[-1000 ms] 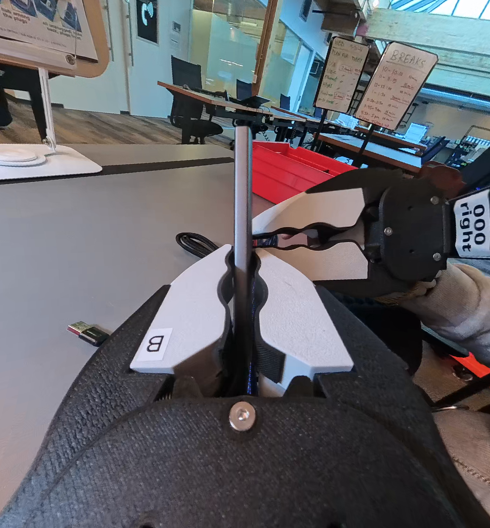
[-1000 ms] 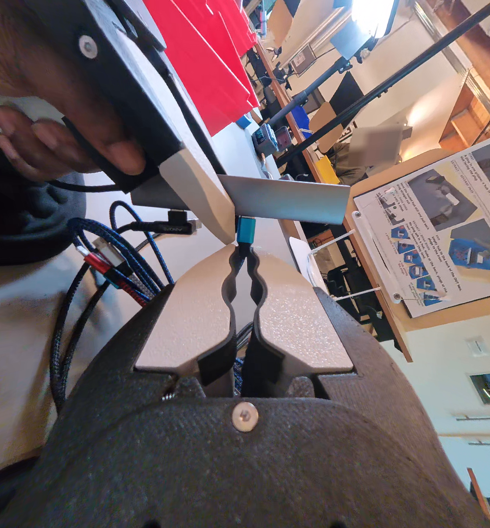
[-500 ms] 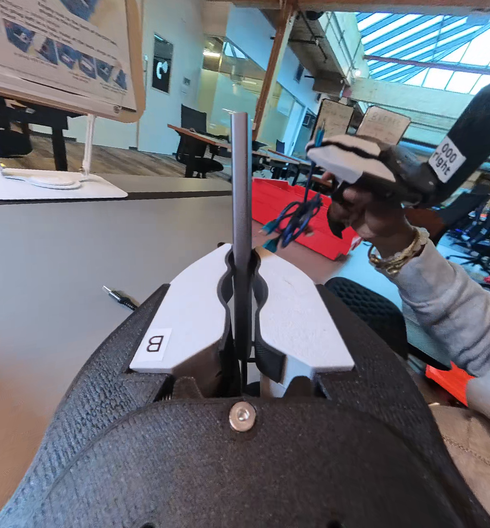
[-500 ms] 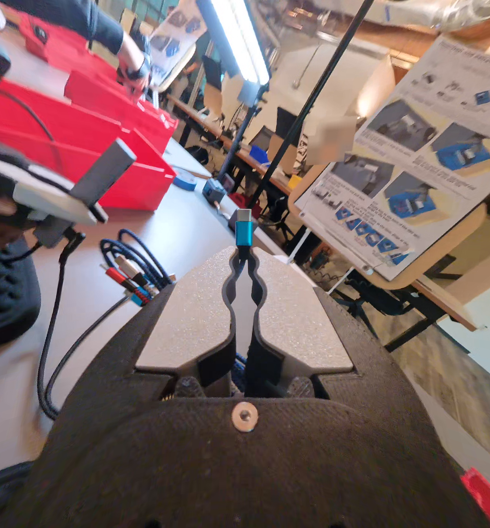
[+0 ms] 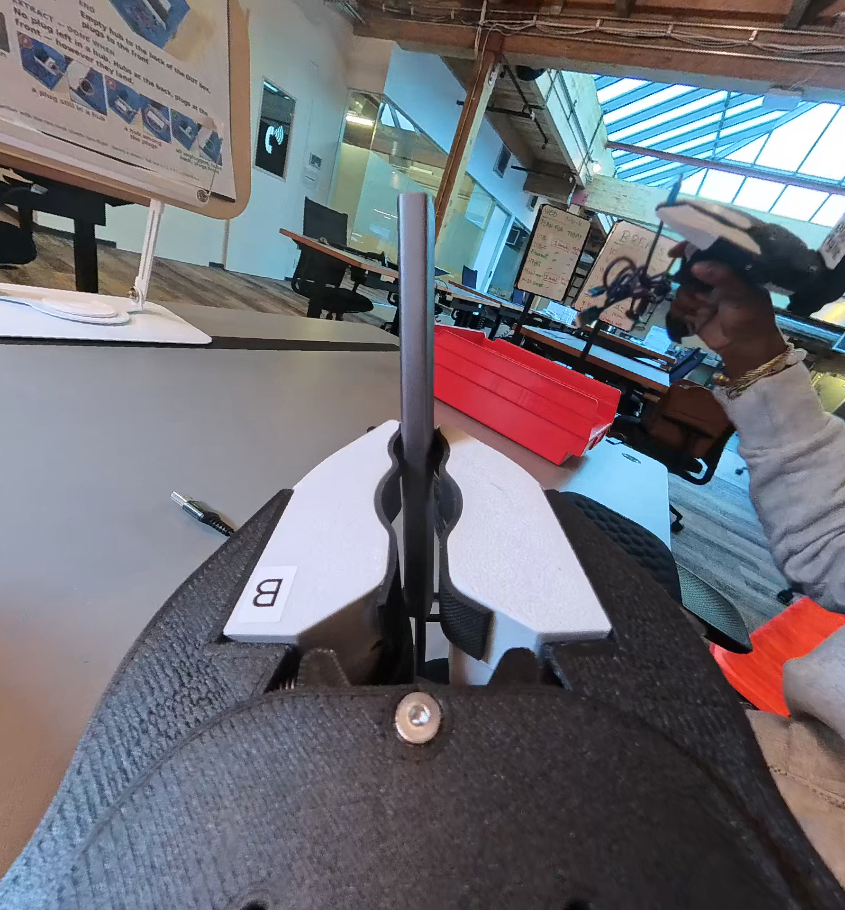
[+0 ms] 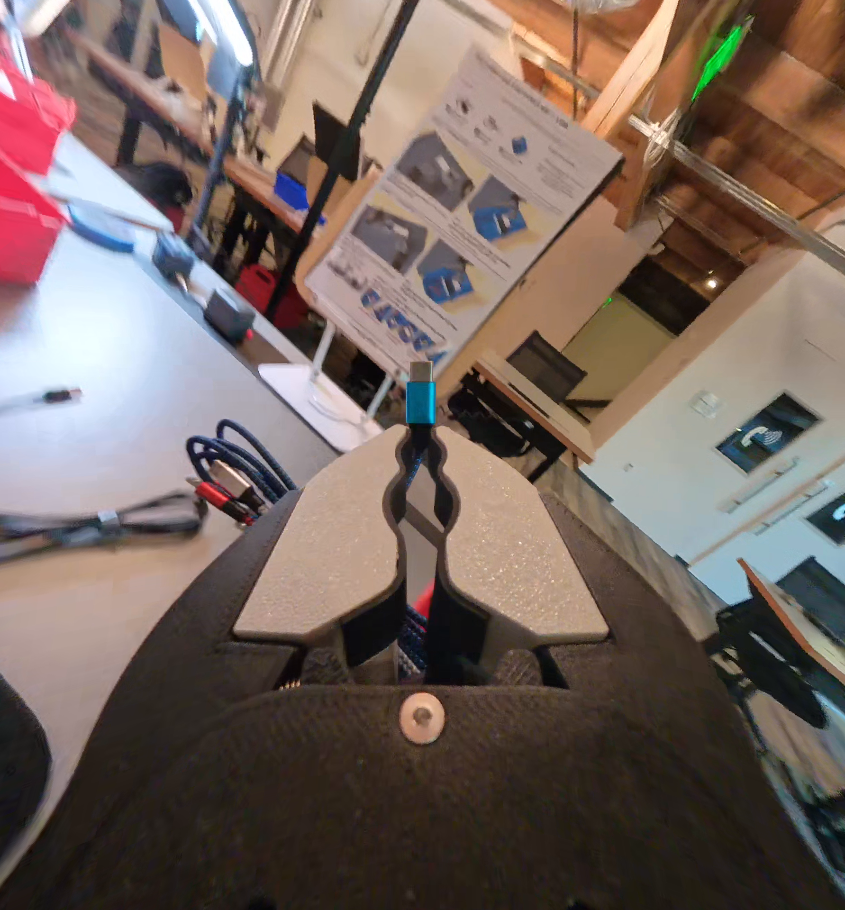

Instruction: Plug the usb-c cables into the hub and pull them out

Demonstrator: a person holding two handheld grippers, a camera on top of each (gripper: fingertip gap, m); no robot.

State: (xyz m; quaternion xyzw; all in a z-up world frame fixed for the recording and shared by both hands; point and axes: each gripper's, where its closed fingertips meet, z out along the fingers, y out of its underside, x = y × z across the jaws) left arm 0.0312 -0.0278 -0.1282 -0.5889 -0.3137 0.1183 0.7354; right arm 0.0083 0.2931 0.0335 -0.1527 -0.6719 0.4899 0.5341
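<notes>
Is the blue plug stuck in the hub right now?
No, the blue plug sticks up free between the right gripper fingers, with only air around its metal tip.

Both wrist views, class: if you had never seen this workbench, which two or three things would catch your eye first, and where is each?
First, the dark grey hub, standing upright in the shut left tool at the centre of the left wrist view. Next, the bright blue USB-C plug, poking up from the shut right tool, clear of any port. Then the red bins on the table behind the hub.
</notes>
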